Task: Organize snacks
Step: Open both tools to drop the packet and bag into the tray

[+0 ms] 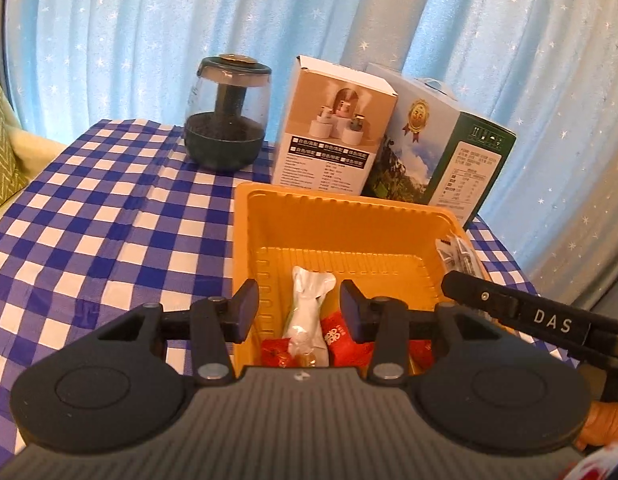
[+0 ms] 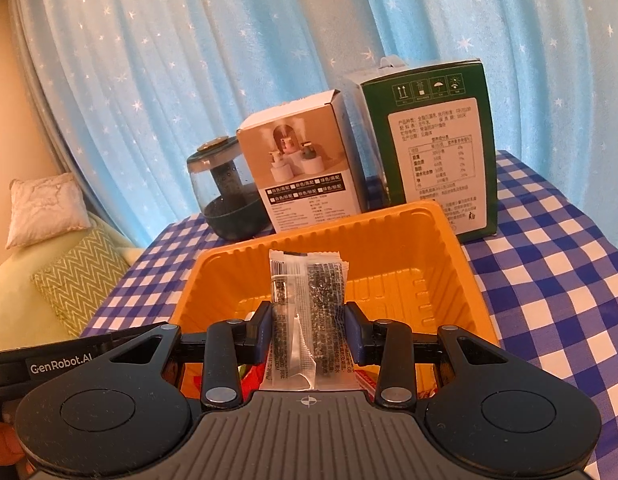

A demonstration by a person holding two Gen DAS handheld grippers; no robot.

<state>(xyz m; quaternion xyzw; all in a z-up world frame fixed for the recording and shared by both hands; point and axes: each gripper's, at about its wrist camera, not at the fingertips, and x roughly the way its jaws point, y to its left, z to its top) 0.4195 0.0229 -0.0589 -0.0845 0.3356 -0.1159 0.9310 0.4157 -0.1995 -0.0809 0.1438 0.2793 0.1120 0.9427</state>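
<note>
Snack packet (image 2: 307, 312), clear with dark speckled filling, is pinched between right fingers (image 2: 262, 326); left fingers (image 1: 245, 310) stand parted, empty, above the orange tray (image 1: 309, 216).

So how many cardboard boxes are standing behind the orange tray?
2. A white humidifier box stands behind the orange tray, right of the glass jar. A taller green box stands to its right. Nothing else seems hidden there.

right gripper (image 2: 307, 330) clamped on clear snack packet (image 2: 307, 300), packet upright over orange tray (image 2: 449, 264) | red wrappers (image 2: 253, 378) low in tray | behind tray: white box (image 2: 305, 168), green box (image 2: 429, 140), glass jar (image 2: 225, 196) | checked tablecloth (image 2: 549, 280)
</note>
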